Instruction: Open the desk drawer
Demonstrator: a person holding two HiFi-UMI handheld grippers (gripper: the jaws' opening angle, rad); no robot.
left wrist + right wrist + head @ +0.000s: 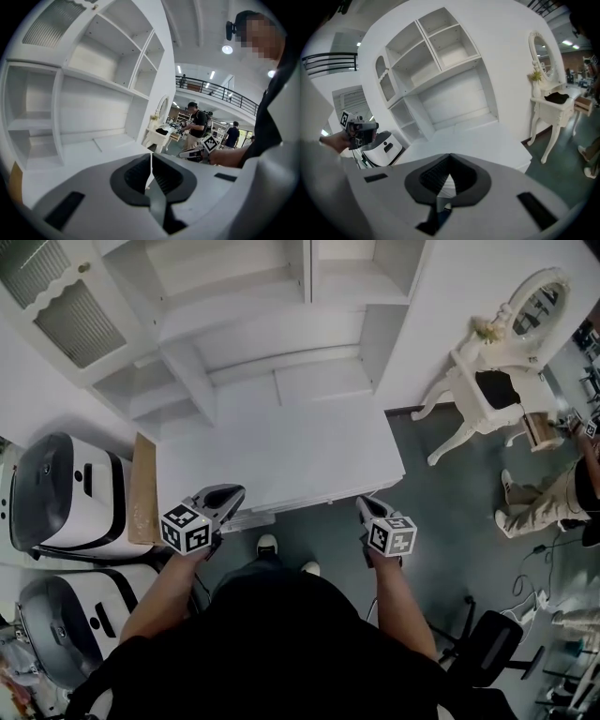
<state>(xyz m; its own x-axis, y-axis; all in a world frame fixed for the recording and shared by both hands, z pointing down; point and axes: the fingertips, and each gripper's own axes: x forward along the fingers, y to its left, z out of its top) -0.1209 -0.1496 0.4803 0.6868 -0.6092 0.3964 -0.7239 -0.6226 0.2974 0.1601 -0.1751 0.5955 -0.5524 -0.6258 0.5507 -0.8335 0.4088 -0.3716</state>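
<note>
1. Nearest the camera were the person's dark top and two forearms. Each hand carried a claw with a marker cube on it.
2. The left claw (232, 494) was pinched fully together with nothing in it. From the head view its tip lay over the front left stretch of the table's edge.
3. The right claw (365, 504) was likewise closed tight and empty. It was held just off the table's front right corner, above the grey-green floor (441, 521).
4. A black chair (487, 648) stood on the floor to the person's right.
5. Between the two claws the person's shoes (267, 545) showed on the floor, just in front of the table.
6. The drawer (248, 519) sat under the table's front edge. Only a narrow white strip of it showed from above, just beside the left claw, and neither claw gripped it.
7. The white table (281, 442) stretched away from the claws.
8. A brown board (142, 488) ran along the table's left side, with two white and black machines (66, 493) beyond it.
9. At the back of the table rose a white shelf unit (244, 324) with open compartments and a ribbed door (66, 306) at its upper left.
10. Far to the right stood a white vanity with an oval mirror (487, 381). A second person in tan trousers (544, 498) was beside it.
</note>
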